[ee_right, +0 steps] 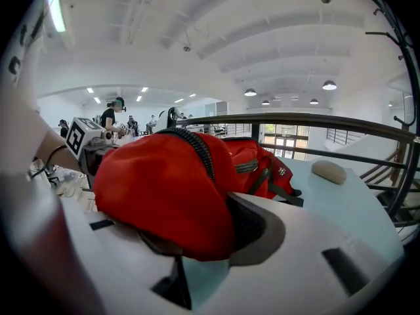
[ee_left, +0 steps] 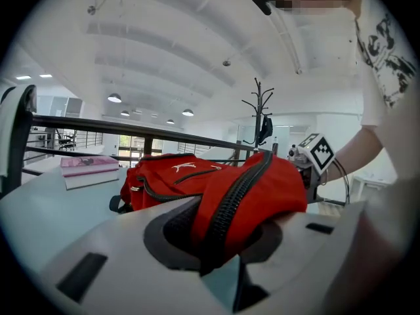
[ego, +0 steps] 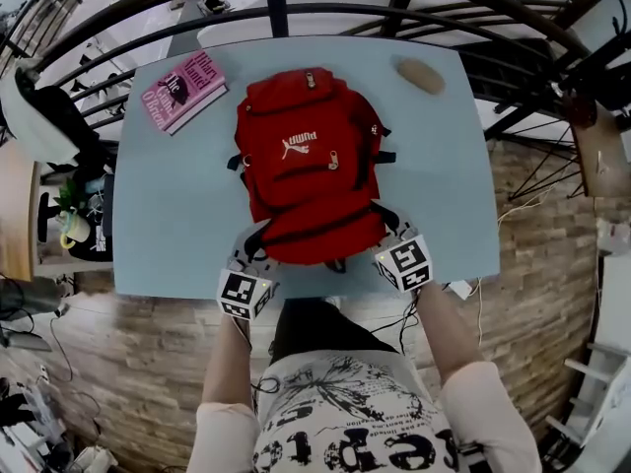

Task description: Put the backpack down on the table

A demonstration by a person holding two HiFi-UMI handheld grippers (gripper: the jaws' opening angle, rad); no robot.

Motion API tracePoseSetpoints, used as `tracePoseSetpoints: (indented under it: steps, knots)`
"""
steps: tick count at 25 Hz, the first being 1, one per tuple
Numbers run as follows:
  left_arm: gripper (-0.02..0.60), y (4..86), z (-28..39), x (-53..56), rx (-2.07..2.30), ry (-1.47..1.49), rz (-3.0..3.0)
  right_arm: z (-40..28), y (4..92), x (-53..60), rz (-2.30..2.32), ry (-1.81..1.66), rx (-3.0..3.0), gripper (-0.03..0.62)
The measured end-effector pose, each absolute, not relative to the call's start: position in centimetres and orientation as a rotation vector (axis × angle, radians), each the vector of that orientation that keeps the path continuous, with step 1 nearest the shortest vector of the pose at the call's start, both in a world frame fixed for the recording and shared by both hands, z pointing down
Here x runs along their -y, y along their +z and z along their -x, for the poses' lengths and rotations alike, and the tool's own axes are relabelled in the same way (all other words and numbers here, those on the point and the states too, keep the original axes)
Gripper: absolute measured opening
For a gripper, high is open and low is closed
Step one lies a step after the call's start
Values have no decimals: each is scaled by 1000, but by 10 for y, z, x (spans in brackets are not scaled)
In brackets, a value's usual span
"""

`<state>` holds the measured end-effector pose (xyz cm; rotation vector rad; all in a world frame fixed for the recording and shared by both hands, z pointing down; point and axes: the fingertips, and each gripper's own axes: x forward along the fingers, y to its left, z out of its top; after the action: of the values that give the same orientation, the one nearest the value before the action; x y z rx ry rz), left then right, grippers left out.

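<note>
Head view: the red backpack (ego: 308, 166) lies flat on the pale blue table (ego: 168, 235), near its centre. Its long axis runs 12 to 6 o'clock, and its near end sits close to the table's 6 o'clock edge.

- The left gripper (ego: 254, 256) is at the pack's 7 o'clock corner and the right gripper (ego: 391, 247) at its 5 o'clock corner. Both are equally close, and the pack stretches away from both toward 12.
- Left gripper view: the jaws stand narrow, with a fold of red fabric and black zipper bunched between the pads.
- Right gripper view: the jaws are somewhat wider, with a thicker bulge of red fabric pinched between them.

Judgement: the pack's weight appears to rest on the table, so what remains is to let go. Each gripper's clear way out is back toward 6 o'clock, off the near edge.

A pink book (ego: 183, 90) lies at 10 o'clock and a tan oval object (ego: 421, 75) at 1 o'clock, both well apart from the pack.
</note>
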<state>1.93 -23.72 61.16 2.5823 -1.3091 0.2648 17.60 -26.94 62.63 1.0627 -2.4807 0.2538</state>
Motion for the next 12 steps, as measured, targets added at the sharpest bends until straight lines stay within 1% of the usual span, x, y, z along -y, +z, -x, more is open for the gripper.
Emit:
tracePoseSetpoints:
  steps: [12]
  knots:
    - [103, 691, -17, 215, 1331, 372, -2503, -179, 705, 247, -935, 355, 2398, 126]
